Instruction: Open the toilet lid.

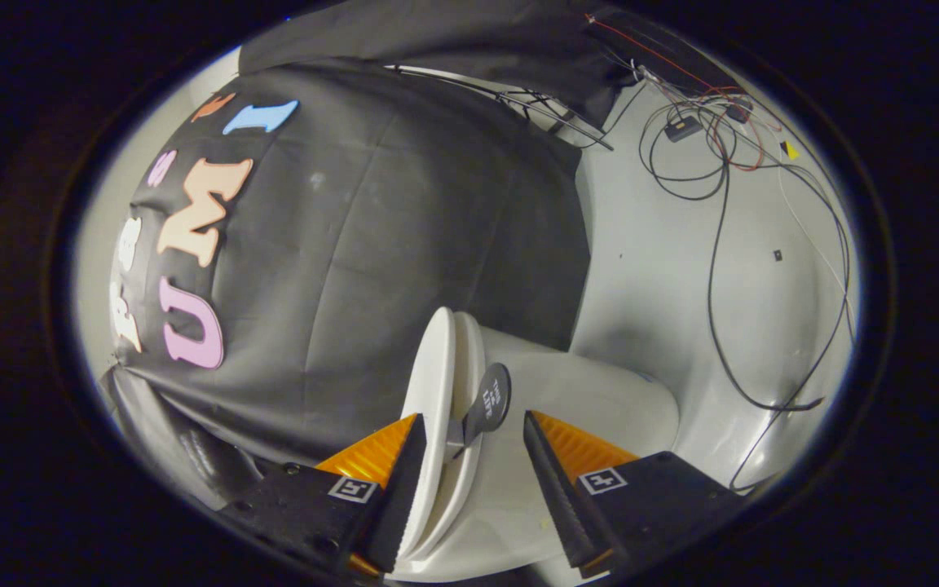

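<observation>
Gripper [469, 436] is sitting with fingers spread wide, nothing pinched. Camera is rolled roughly a quarter turn, so the scene is reading sideways.

Toilet lid [430, 408] is showing edge-on between the fingers, hugging the finger at 7 o'clock; can't tell if it's touching that finger's toothed inner face. Seat [466, 383] is lying right against the lid on the 3 o'clock side, a thin gap showing between the two.

Round dark tab [490, 399] on a short stem is sticking out from the lid/seat edge, sitting in the gap between the fingers, nearer the 7 o'clock finger, apart from the finger at 5 o'clock. There's print on it.

White toilet body [600, 399] is extending from the seat toward 3 o'clock, passing beyond the 5 o'clock finger.

Black cloth wall [372, 244] is running from 9 to 12 o'clock beyond the lid. Pale panel [665, 269] is lying at 2–3 o'clock, with loose cables [714, 244] running over it and a small black box [683, 127] near 1 o'clock.
</observation>
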Demonstrator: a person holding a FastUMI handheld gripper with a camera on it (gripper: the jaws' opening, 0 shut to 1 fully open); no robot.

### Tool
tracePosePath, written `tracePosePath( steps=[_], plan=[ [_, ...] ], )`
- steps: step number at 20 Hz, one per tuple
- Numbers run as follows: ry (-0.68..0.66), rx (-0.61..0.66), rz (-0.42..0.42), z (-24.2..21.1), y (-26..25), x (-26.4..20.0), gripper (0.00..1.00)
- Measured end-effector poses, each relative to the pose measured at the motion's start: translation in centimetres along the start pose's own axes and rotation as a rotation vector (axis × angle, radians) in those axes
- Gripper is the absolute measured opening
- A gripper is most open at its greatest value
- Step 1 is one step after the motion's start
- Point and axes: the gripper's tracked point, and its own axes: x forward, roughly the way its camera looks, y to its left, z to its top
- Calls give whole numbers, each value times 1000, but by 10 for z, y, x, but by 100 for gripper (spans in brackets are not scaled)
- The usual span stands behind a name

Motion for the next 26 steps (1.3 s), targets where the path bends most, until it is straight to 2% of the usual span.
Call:
tracePosePath(
  steps=[2,4,7,9,11,17,26],
  plan=[
    [1,34,18,6,0,8,72],
    [3,62,86,10,11,13,60],
    [16,94,51,13,1,22,37],
    [11,108,70,13,4,21,22],
    [9,114,101,13,7,19,14],
    [4,-17,174,14,34,12,10],
    [21,-282,193,15,100,-5,10]
  ],
)
